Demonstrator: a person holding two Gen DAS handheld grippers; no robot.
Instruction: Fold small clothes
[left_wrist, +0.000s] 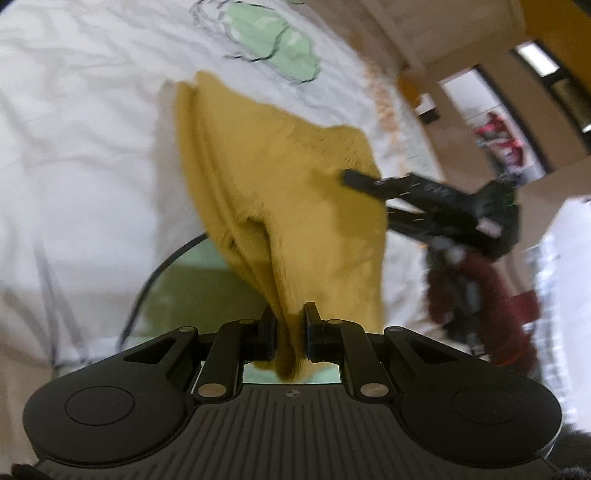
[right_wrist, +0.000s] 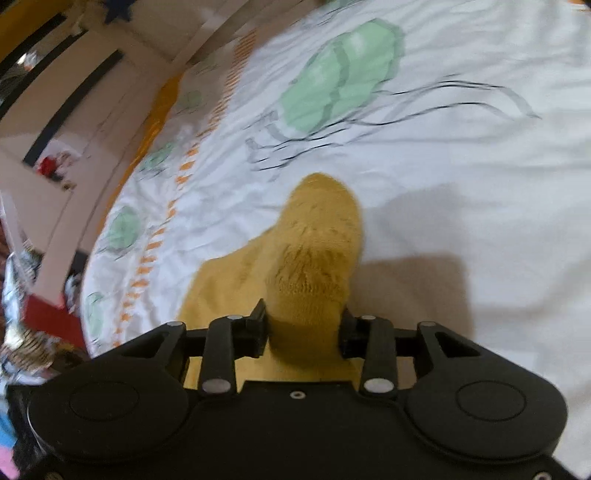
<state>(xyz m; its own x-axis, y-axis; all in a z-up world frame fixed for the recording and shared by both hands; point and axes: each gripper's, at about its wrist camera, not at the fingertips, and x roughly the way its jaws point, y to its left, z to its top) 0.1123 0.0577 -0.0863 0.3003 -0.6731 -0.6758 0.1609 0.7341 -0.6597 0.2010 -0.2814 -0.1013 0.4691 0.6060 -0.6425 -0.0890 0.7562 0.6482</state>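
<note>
The left gripper is closed on one end of a mustard-yellow knitted garment, and the cloth rises from its jaws and spreads above the white bed sheet. The right gripper pinches a thicker bunch of the same yellow garment, and in the left wrist view its black fingers reach the far edge of the cloth. The sheet carries green jellyfish prints; both views are blurred, and I cannot make out any container.
</note>
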